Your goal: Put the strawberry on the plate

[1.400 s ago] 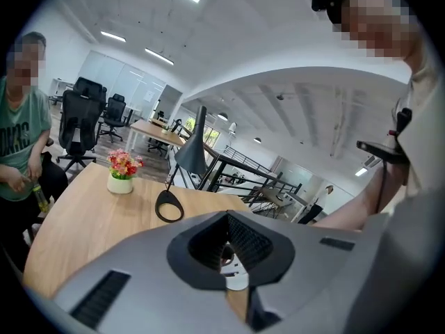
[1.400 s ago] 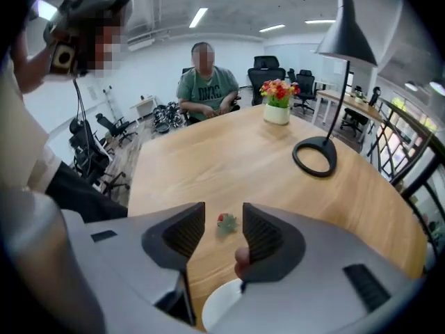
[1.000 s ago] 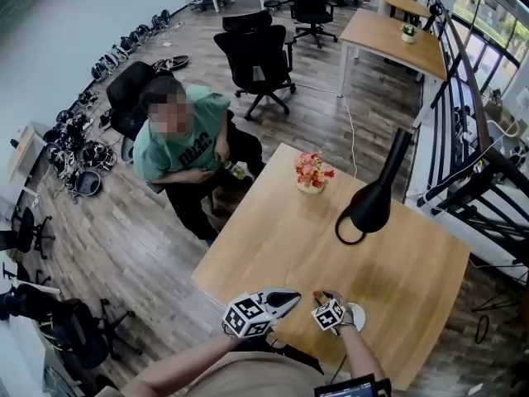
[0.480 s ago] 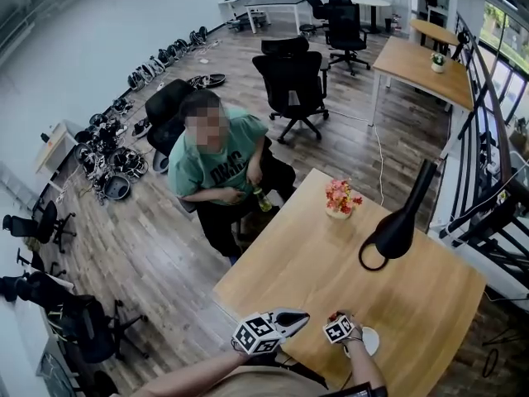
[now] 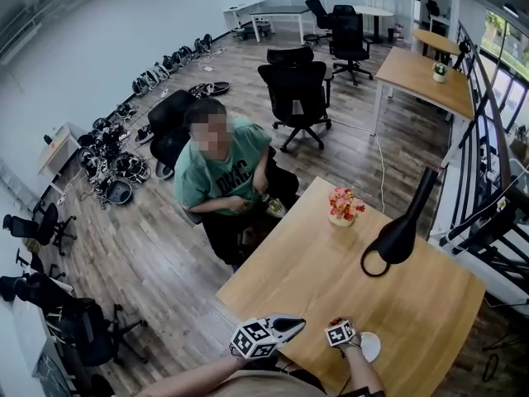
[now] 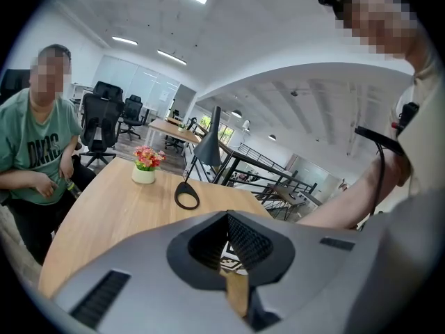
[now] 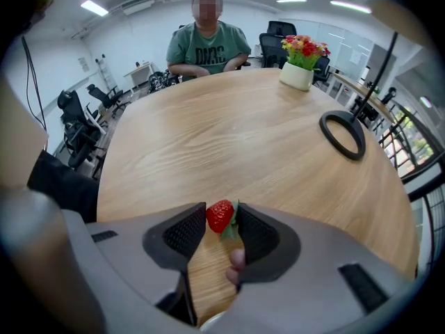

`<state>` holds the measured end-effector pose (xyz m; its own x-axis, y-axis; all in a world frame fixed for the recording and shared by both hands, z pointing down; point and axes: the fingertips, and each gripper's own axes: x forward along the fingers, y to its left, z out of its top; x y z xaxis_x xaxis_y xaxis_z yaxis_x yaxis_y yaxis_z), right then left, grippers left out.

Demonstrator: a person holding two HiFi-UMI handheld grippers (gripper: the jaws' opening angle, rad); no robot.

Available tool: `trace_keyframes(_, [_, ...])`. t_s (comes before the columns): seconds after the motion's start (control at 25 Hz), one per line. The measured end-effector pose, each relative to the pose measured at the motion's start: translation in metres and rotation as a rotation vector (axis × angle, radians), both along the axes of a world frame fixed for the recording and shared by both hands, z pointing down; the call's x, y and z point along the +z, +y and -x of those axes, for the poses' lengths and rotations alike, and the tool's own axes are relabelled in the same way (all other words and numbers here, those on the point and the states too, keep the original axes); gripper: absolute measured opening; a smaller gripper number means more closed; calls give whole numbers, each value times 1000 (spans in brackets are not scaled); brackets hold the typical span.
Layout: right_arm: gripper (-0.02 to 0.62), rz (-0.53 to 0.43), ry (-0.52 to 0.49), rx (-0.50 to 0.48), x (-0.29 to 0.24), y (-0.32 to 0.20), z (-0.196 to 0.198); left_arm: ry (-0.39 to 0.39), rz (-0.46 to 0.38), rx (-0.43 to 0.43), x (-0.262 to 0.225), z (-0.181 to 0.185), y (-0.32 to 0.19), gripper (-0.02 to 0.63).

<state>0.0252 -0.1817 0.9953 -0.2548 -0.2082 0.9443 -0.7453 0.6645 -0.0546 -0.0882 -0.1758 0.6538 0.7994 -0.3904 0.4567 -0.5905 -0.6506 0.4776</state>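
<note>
A red strawberry (image 7: 220, 216) with green leaves sits between the pads of my right gripper (image 7: 221, 220), which is shut on it above the wooden table (image 7: 229, 145). In the head view the right gripper (image 5: 335, 326) shows a speck of red at its tip, just left of the small white plate (image 5: 373, 346) near the table's front edge. My left gripper (image 5: 299, 323) hovers to the left of it with its jaws shut and nothing in them. In the left gripper view the left gripper (image 6: 233, 259) is closed tip to tip.
A black lamp (image 5: 398, 236) with a ring base (image 7: 343, 134) stands on the right half of the table. A white pot of flowers (image 5: 342, 208) is at the far edge. A person in a green shirt (image 5: 221, 170) sits beyond it. Office chairs (image 5: 299, 93) stand behind.
The head camera's aim has shifted, so both grippers now sit lower in the frame. The right gripper still holds the strawberry beside the plate. The left gripper stays shut.
</note>
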Motion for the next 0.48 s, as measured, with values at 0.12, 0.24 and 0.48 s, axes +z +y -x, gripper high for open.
trace_keyframes(0.12, [150,-33,-71,52,-24,-4,5,14,5,0,2,-2,-2,5])
trace_keyframes(0.24, [150,-91,-163,97,-67,-10,13,28,6,9,4,-5,-5,5])
trace_keyframes(0.48, [150,-236,-304,192,-171,-14,11,60,3,37,3,-10,-11,5])
